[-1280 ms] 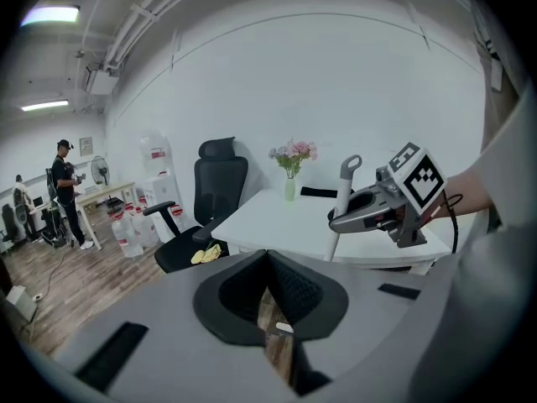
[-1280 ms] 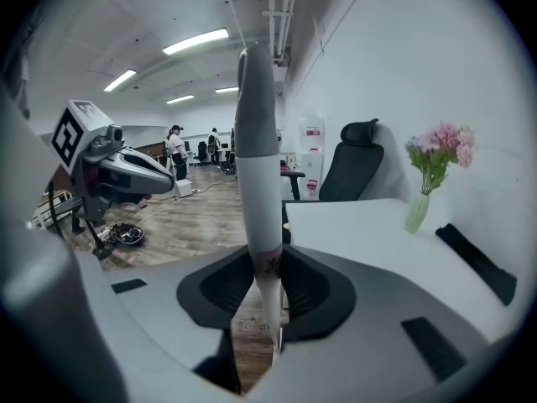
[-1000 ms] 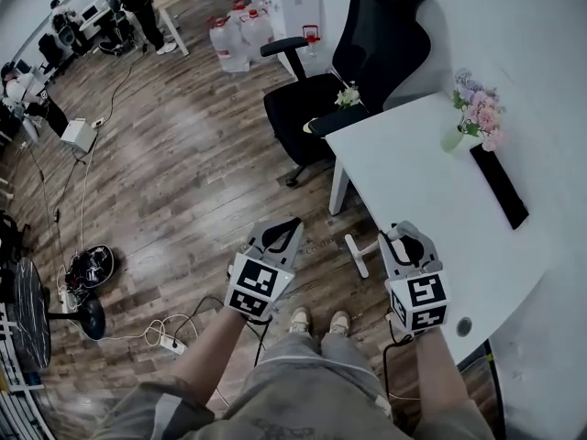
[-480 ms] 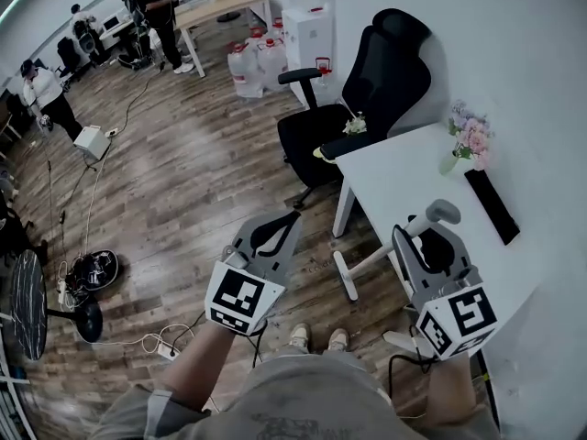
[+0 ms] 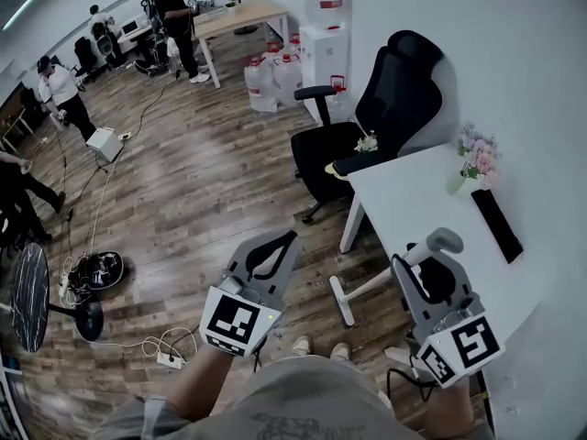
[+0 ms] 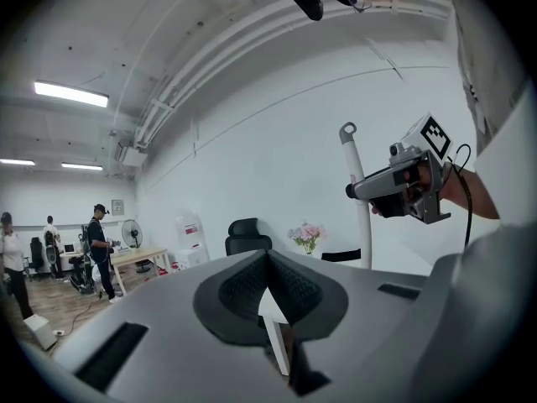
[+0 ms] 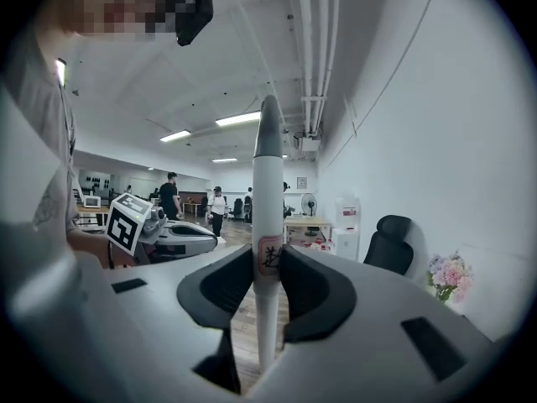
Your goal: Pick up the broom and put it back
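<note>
The broom (image 5: 376, 282) has a white handle with a grey hooked end (image 5: 448, 239) and a short white head (image 5: 340, 302) near the floor. My right gripper (image 5: 417, 264) is shut on the handle, which stands upright between its pads in the right gripper view (image 7: 268, 217). The left gripper view shows the handle (image 6: 359, 200) rising through that gripper (image 6: 394, 187), its loop end on top. My left gripper (image 5: 278, 244) hangs beside it over the floor, jaws together with nothing held, as its own view (image 6: 268, 267) shows.
A white desk (image 5: 431, 209) with a flower vase (image 5: 477, 159) and a dark strip is at the right. Behind it stands a black office chair (image 5: 385, 117). Cables, a power strip (image 5: 170, 360) and a fan base (image 5: 83, 319) lie at the left. People stand far back.
Both grippers have risen, and the broom's handle has come up with the right one so its hooked end now shows above the jaws. The view has tilted toward the room.
</note>
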`<state>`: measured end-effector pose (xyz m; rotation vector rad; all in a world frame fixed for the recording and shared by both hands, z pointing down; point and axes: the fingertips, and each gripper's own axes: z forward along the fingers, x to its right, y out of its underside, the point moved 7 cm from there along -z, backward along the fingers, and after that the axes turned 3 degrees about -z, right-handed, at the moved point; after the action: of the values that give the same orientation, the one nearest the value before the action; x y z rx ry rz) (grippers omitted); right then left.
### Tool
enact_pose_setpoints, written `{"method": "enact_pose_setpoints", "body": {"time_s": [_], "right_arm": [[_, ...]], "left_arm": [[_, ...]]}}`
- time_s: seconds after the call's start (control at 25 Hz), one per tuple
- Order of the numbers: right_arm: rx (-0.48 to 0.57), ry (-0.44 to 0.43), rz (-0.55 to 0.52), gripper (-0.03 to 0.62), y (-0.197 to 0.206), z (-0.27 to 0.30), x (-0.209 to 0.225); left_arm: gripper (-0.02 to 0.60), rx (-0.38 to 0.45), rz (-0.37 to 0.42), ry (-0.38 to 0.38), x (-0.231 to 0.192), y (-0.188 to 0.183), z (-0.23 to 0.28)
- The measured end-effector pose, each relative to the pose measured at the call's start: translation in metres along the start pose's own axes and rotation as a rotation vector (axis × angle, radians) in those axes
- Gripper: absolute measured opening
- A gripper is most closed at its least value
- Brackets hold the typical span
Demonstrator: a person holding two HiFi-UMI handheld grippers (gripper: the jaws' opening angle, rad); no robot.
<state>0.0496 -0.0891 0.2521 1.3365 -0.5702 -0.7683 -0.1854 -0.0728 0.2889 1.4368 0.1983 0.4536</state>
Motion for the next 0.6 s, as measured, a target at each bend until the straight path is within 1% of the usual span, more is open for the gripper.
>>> {"method": "enact_pose_setpoints", "body": {"time_s": [0.16,0.28,0.4,0.6], "right_arm": [[-0.005,0.0,0.018,0.12,0.004,0.003,0.0],[-0.026,-0.001,0.025,0.12,0.015,0.007,0.001],[-0.069,-0.013,0.02,0.12,0.03,0.01,0.0],[-0.153,-0.007,0.023,0.12,0.067,0.014,0.001]], "left_arm": [[0.017,0.006,0.006,0.004,-0.002,-0.001,0.003],[0.017,-0.007,-0.009,0.023,0.001,0.005,0.009],[0.017,-0.036,0.002,0.046,0.008,0.018,0.017],[0.017,-0.069,0.0,0.047,0.015,0.049,0.029]]}}
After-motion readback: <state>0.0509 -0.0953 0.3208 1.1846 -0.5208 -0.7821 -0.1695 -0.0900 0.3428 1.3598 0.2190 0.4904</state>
